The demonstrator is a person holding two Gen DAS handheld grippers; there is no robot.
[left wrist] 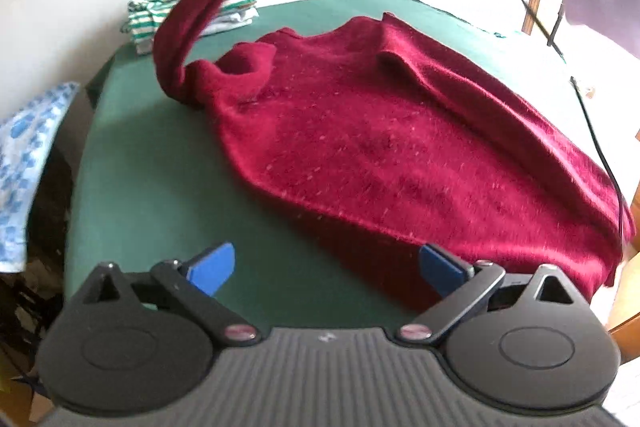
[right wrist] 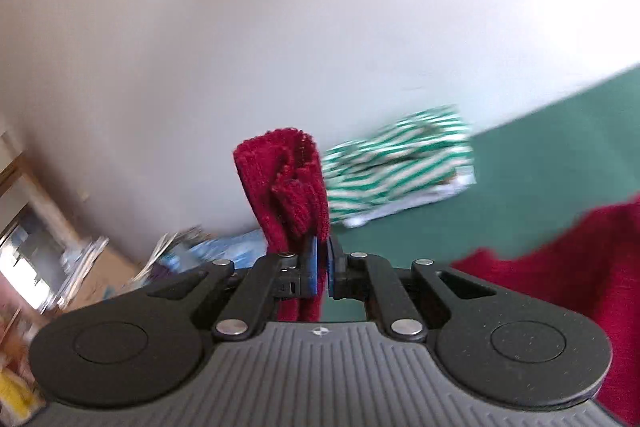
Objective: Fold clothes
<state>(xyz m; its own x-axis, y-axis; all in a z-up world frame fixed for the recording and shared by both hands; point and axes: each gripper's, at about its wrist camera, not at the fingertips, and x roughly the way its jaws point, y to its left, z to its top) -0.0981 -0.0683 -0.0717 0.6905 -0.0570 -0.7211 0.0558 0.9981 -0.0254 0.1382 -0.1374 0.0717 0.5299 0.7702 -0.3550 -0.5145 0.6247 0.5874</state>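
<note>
Pinching the cuff (right wrist: 286, 187) tight in my right gripper (right wrist: 322, 267), I held that sleeve (left wrist: 208, 11) high so it could swing over the red sweater (left wrist: 380, 147), spread flat on the green table (left wrist: 152, 167). My left gripper (left wrist: 326, 267) hung released near the hem.

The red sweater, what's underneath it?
The red sweater lies on the green tabletop, bare around it. Whatever the body covers is hidden. One sleeve is lifted clear by the right gripper.

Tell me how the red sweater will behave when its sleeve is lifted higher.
Probably floppy: the sleeve already droops from the right gripper. The red sweater looks thick, so its body may drag over the green table rather than rise.
</note>
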